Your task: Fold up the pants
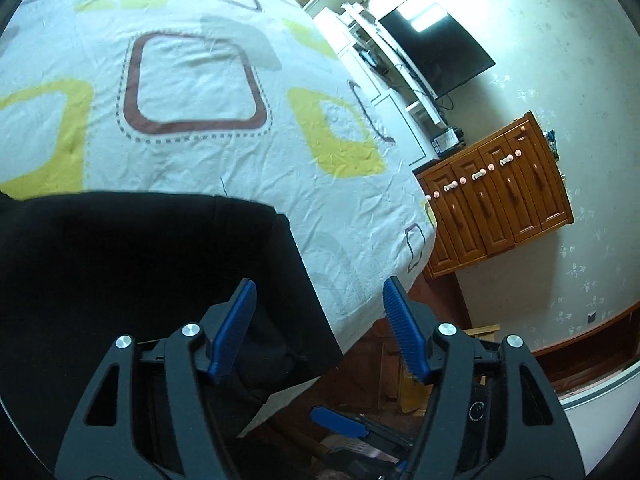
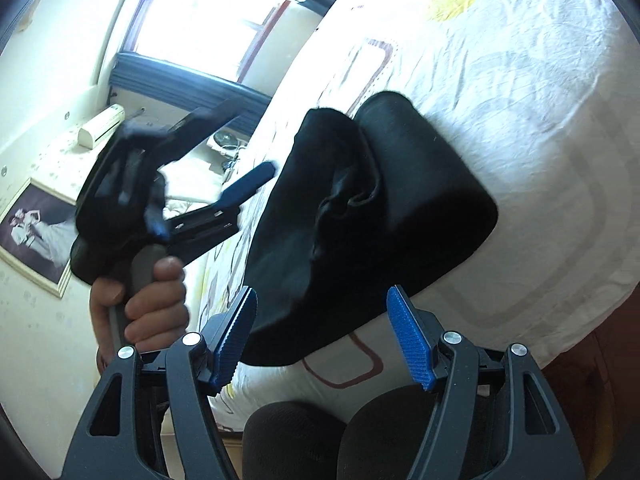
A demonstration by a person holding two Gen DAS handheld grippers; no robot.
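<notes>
Black pants lying folded into a thick bundle on a bed, near its edge, over a white sheet printed with yellow and brown rounded squares. In right wrist view, one rounded end of bundle resting flat on sheet, other part rumpled, with deep crease in middle. In left wrist view, same pants filling lower left as flat dark block with straight right edge.

Left gripper released, blue pads set wide apart, nothing between them. One pad over black fabric, other pad over edge of sheet and floor; contact with fabric not clear. Same left gripper seen from right wrist camera, blurred, held by a bare hand beside bundle, one blue finger pointing toward fabric, jaws spread.

Right gripper released too, ribbed blue pads well apart and empty, near low edge of bundle, not closed on it.

Beyond bed: wooden cabinet with pale knobs, dark screen on wall. In other view: bright window, framed photo on wall.
</notes>
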